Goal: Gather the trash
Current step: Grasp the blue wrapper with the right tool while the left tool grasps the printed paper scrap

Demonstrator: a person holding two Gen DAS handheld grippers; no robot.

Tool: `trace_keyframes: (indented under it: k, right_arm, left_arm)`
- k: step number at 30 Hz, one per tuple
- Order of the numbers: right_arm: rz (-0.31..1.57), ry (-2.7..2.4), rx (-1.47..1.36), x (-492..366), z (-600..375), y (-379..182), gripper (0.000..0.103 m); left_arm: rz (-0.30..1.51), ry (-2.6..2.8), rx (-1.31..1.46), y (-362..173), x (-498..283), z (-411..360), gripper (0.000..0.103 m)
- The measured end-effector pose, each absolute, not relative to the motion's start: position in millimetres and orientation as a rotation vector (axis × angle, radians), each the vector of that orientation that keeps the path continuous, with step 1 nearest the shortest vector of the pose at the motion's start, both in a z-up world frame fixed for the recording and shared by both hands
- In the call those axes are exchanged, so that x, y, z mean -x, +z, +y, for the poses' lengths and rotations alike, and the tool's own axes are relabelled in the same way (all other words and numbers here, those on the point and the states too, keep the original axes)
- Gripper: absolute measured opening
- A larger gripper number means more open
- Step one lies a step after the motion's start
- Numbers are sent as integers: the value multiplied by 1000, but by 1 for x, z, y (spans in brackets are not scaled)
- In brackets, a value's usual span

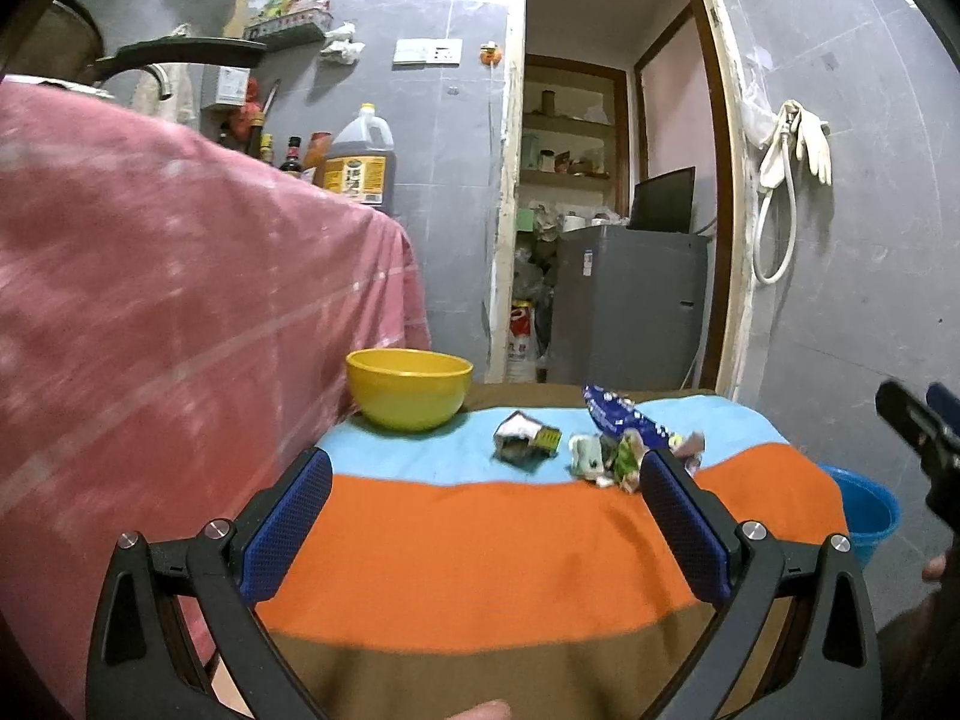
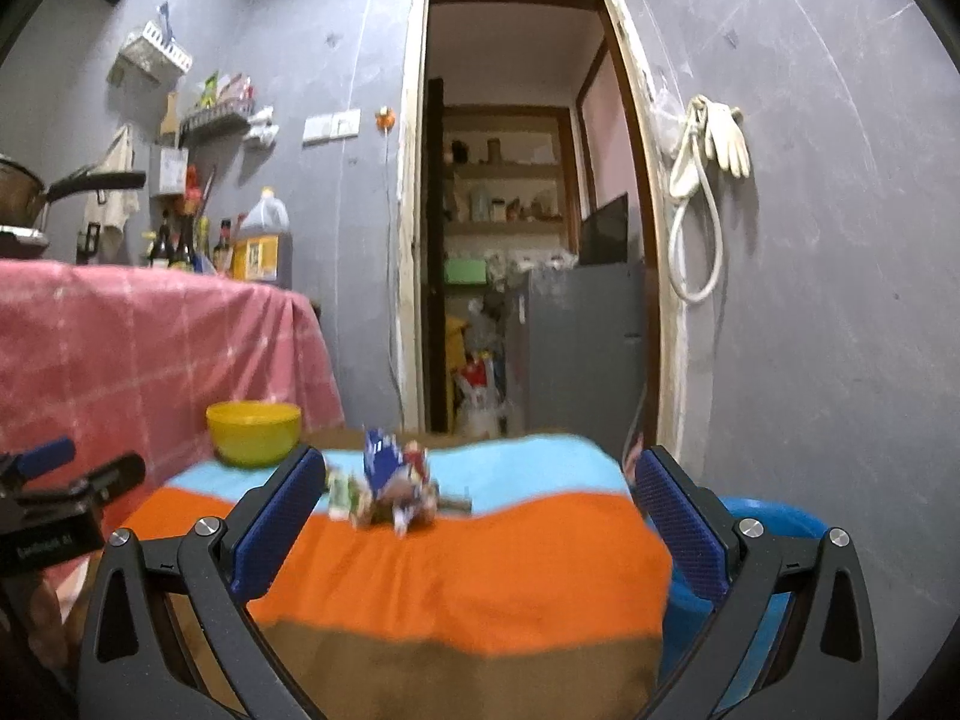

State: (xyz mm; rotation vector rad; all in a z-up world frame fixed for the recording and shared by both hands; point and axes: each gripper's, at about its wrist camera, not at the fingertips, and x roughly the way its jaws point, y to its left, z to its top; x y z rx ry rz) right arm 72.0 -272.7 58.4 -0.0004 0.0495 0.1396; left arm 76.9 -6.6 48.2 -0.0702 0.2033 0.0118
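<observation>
Trash lies on the light-blue band of a striped cloth: a crumpled grey-green carton, a blue snack wrapper and small crumpled wrappers. A yellow bowl stands to their left. My left gripper is open over the orange band, short of the trash, its blue pads apart. In the right wrist view the trash pile is blurred, the yellow bowl sits at the far left, and my right gripper is open and holds nothing. The right gripper's tip shows at the left view's right edge.
A blue bucket stands on the floor right of the table, seen as the blue bucket past my right finger. A counter under a pink cloth with bottles rises on the left. A doorway opens behind the table.
</observation>
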Motion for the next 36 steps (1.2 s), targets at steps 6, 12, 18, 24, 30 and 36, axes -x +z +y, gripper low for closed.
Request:
trace_keyframes:
  k: [6,12,18,24,30,36]
  right_arm:
    - [-5,175,-19,-116,-281,83,103]
    - [-14,215,-57,-166,-280,99,103]
    - [69,269,-68,-216,-270,94,103]
    - [293,331,-50,-260,-258,61,103]
    - [416,363,-5,-274,-255,36,103]
    - [480,427,-6,-282,-252,29,86]
  left_arm:
    - [199,20,68,64,-116,-4,101]
    - [176,42,67,75,-157,3,101]
    - [246,36,75,71,-206,13,101]
    - [476,-16,125,48,-255,24,101]
    - [626,-72,150,26,-280,27,100]
    - [703,-146,136,19,-294,21,88]
